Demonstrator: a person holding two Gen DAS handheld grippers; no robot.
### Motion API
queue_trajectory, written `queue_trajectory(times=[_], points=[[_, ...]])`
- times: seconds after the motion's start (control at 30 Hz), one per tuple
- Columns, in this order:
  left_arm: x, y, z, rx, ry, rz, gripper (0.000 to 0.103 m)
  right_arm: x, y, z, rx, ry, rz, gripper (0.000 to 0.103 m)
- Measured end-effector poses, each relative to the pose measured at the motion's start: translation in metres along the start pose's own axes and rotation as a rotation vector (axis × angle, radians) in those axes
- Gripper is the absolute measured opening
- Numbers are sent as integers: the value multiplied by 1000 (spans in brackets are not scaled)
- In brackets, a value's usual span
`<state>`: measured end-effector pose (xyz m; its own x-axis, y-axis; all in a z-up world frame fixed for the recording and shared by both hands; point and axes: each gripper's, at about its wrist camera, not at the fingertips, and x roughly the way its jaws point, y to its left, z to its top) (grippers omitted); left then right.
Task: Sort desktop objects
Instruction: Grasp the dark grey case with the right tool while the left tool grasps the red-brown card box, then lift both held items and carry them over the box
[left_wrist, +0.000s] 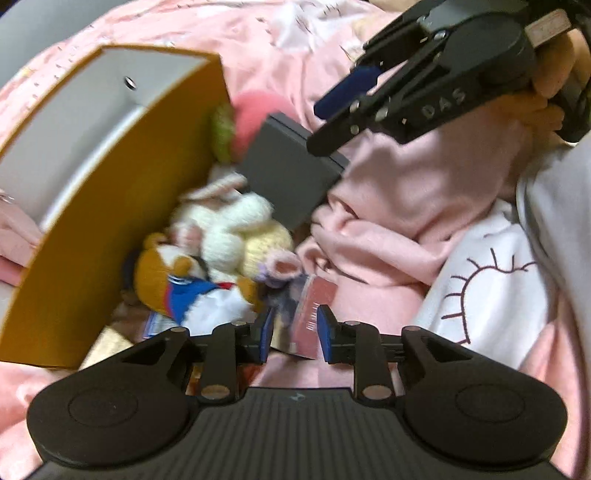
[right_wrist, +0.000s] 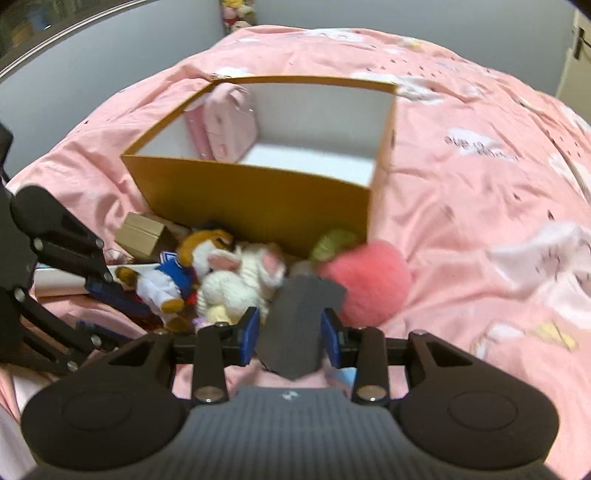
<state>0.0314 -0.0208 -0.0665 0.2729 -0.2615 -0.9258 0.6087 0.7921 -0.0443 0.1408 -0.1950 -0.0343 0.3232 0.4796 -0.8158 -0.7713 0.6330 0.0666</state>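
Right wrist view: right tongs (right_wrist: 290, 338) point down over a bed with a pink bedsheet (right_wrist: 461, 206). A dark grey flat box (right_wrist: 301, 325) sits between the blue pads; the pads appear to press its two sides, so I read it as clamped, though blur keeps the contact line from being sharp. Ahead of the tongs stands the yellow cardboard box (right_wrist: 258, 199), white inside. It holds only a pink bag (right_wrist: 229, 122) leaning in its far-left corner.

Unsorted pile lies between the tongs and the box's near wall: white bunny plush (right_wrist: 240, 277), sailor plush (right_wrist: 166, 280), green plush (right_wrist: 332, 240) and pink round plush (right_wrist: 369, 280) just ahead-right, small brown carton (right_wrist: 142, 230) ahead-left.

Left wrist view: left tongs (left_wrist: 295, 330) stand apart, with a clear packet with a pink card (left_wrist: 312, 314) between the pads. Whether the pads touch it I cannot tell.

Judgement: early stage. One item boxed, one apparently in hand, most of the pile left.

Writing: "DAS" embossed on the right tongs' arm, seen from the left wrist. Print on the sheet and the packet is unreadable.
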Motion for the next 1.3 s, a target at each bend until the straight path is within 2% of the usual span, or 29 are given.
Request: queue_trajectory(times=[0.1,0.2,0.4,0.57,0.97,1.1,1.3], points=[[7,-2,-1,-7,33,-10,38,2,-5,-6,26,12,10,42],[14,-6,0,-2,76,-8,38,4,-8,-12,43,28,20,46],[30,-20,2,60,119,79,39,12,-10,-18,64,58,20,46],[35,-26,4,88,114,120,39,15,-17,-17,101,61,53,47],[35,-23,5,68,102,119,39,42,-35,-10,250,97,137,46],[32,-20,3,41,87,114,38,52,-40,-9,289,108,162,43],[22,-4,0,-65,48,71,37,51,-45,-10,330,94,188,37]])
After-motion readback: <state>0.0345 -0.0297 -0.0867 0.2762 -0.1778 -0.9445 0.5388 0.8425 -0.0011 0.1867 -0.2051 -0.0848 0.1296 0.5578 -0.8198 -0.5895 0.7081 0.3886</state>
